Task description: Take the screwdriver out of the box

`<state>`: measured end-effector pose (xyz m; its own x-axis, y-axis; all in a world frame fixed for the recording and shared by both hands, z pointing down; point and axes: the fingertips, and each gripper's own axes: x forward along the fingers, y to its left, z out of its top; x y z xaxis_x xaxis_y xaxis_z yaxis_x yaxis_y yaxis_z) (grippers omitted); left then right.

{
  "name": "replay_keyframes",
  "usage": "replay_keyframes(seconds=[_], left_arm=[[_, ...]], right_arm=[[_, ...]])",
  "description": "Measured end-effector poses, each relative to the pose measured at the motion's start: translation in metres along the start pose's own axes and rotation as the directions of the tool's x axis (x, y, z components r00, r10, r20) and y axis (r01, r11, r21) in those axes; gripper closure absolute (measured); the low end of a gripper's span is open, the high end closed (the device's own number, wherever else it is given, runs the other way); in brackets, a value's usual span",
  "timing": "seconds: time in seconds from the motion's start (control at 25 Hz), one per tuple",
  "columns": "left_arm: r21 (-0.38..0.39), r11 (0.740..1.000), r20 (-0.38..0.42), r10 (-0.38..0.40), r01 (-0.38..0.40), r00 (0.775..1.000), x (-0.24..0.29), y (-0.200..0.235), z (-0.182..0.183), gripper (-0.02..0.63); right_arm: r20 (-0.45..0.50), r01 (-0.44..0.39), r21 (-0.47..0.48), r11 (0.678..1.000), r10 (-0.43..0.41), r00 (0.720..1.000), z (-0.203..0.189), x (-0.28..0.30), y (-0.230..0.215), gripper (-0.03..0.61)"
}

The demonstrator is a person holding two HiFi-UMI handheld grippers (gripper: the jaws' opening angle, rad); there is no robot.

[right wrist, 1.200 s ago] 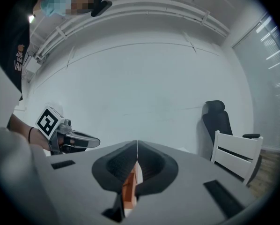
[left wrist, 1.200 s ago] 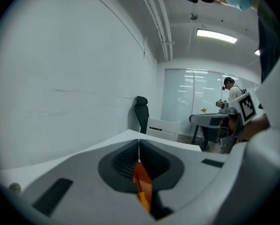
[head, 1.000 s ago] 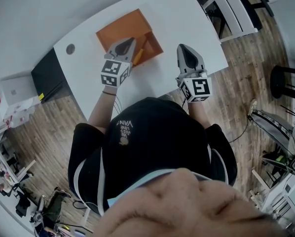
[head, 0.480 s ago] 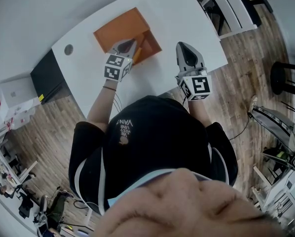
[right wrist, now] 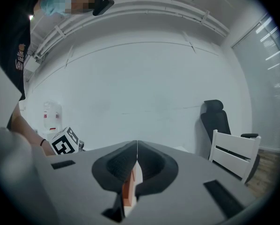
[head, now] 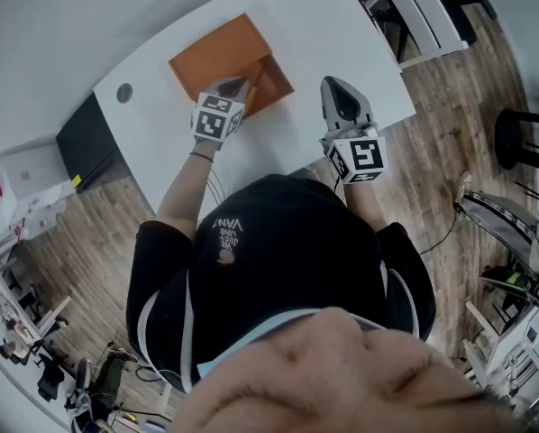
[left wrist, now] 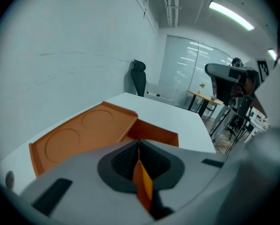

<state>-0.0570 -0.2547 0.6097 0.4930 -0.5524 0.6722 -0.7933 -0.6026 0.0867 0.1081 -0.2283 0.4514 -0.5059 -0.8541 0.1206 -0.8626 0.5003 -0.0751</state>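
The orange box (head: 268, 81) stands open on the white table (head: 315, 34), its lid (head: 217, 48) laid flat toward the wall. My left gripper (head: 236, 83) is shut and tilts down over the box's near edge. A thin yellow-orange bit (head: 250, 91), which looks like the screwdriver, shows just right of its tips inside the box. In the left gripper view the shut left gripper (left wrist: 139, 143) has nothing between its pads, and the lid (left wrist: 84, 132) and a box wall (left wrist: 154, 134) lie ahead. My right gripper (head: 335, 87) hovers shut and empty right of the box; in its own view the right gripper (right wrist: 137, 145) points at the wall.
A round grommet (head: 124, 92) sits in the table's left end. A white chair (head: 423, 16) stands past the table's right edge, a dark cabinet (head: 94, 142) at its left. A black office chair (right wrist: 214, 121) is near the wall.
My left gripper has sunk and tipped downward toward the box, its marker cube shifting up the picture. The right gripper has stayed put.
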Motion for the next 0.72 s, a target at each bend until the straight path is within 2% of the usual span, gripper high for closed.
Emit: replay_keyframes(seconds=[0.36,0.6,0.64,0.72], left_arm=[[-0.019,1.0,-0.139,-0.023,0.021,0.99,0.013,0.001,-0.026,0.595],[-0.041,0.999,-0.181,-0.042,0.036,0.983,0.017,0.0,-0.033,0.594],[-0.042,0.998,-0.184,-0.046,0.038,0.982,0.018,-0.001,-0.033,0.587],[-0.051,0.997,-0.198,-0.062,0.053,0.978,0.019,-0.004,-0.033,0.496]], right_arm=[[-0.001,0.004,0.0,1.0,-0.004,1.0,0.0,-0.002,0.0,0.566],[-0.004,0.001,-0.002,1.0,-0.001,1.0,0.0,-0.001,0.001,0.566],[-0.005,0.0,-0.002,1.0,0.0,1.0,0.0,-0.001,0.001,0.566],[-0.005,0.0,-0.002,1.0,0.0,1.0,0.0,-0.001,0.001,0.566]])
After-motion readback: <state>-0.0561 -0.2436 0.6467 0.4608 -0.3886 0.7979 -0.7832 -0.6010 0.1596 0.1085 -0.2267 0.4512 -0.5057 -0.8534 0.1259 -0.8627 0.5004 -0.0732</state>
